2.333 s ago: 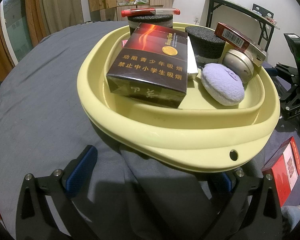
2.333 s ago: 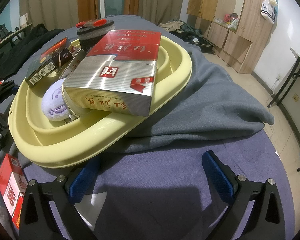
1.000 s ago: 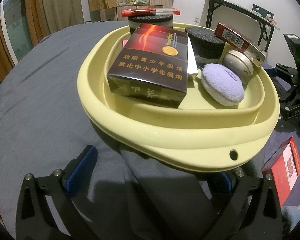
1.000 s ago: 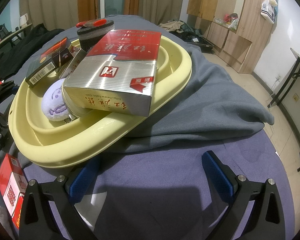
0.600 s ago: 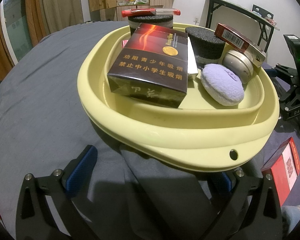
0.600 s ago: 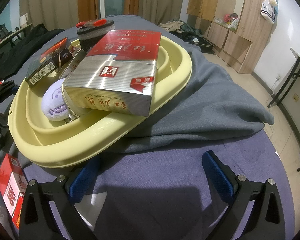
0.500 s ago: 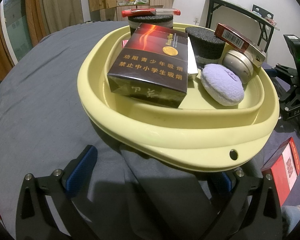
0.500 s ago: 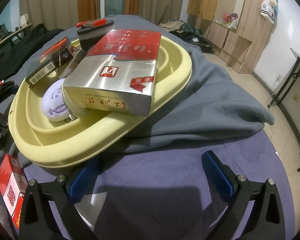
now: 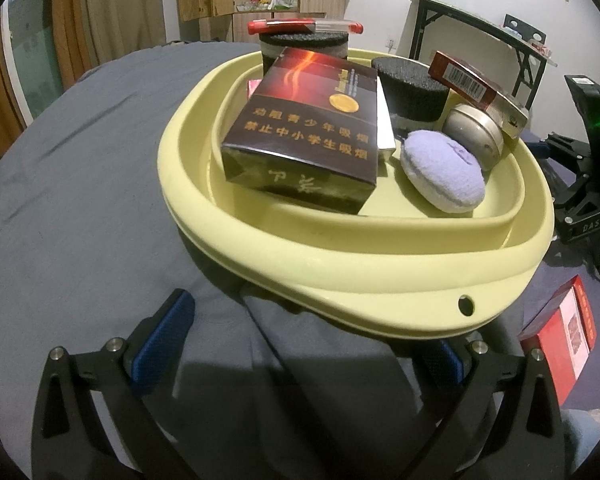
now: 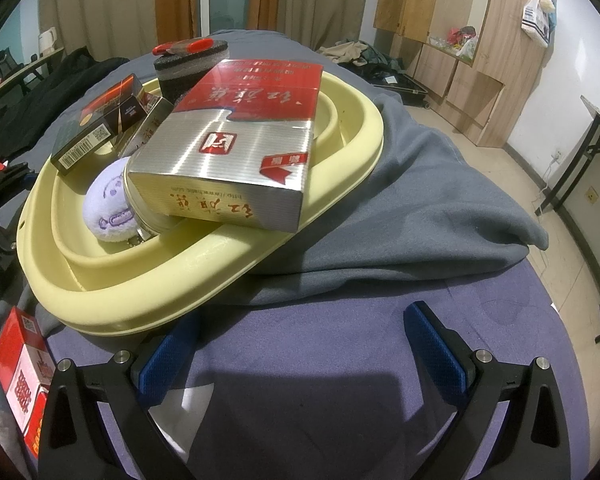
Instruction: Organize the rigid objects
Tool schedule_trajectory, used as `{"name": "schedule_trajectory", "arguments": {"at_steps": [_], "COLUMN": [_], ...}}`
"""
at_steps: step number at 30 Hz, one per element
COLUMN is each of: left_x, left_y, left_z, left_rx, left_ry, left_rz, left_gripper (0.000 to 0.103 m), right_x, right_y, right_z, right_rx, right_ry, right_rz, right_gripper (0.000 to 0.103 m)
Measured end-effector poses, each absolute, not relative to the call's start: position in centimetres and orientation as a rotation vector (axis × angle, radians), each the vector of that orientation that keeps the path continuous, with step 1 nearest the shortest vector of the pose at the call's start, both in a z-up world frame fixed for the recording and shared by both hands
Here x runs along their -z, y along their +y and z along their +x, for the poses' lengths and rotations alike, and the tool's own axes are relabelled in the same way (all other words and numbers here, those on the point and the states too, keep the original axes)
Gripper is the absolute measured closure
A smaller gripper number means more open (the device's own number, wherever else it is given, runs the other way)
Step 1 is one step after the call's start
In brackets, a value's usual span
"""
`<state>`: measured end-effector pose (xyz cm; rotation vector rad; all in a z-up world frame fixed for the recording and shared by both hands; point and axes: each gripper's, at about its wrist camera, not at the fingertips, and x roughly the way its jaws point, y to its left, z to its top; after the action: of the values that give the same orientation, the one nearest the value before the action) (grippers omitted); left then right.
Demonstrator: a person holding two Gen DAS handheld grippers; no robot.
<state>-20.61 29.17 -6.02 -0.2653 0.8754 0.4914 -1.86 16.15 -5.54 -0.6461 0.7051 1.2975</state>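
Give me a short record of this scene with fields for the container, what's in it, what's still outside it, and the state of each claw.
container: yellow basin on a grey blanket
inside: dark cigarette pack, red and silver cigarette pack, purple puff, round tin, two black foam blocks, red pen lying on the far block
outside: red box beside the basin
left claw: open, empty, low in front of the basin
right claw: open, empty

Five cigarette boxes [image 9: 304, 128], two black sponges [image 9: 414, 88], one basin [image 9: 340, 256].
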Motion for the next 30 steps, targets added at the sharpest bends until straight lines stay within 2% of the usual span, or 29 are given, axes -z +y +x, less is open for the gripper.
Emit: {"name": "schedule_trajectory", "arguments": {"at_steps": [30], "left_x": [6.22], "left_y": [28.71], "left_z": [-20.17], "left_rx": [-0.5], "left_ry": [0.883], "left_rz": [-0.254], "left_gripper": [0.0], "right_x": [5.55], "right_y": [16.19], "right_z": [-1.95], "right_rx": [-1.297], "right_ry": [0.703], "right_rz": [-0.648], "right_gripper": [0.0]}}
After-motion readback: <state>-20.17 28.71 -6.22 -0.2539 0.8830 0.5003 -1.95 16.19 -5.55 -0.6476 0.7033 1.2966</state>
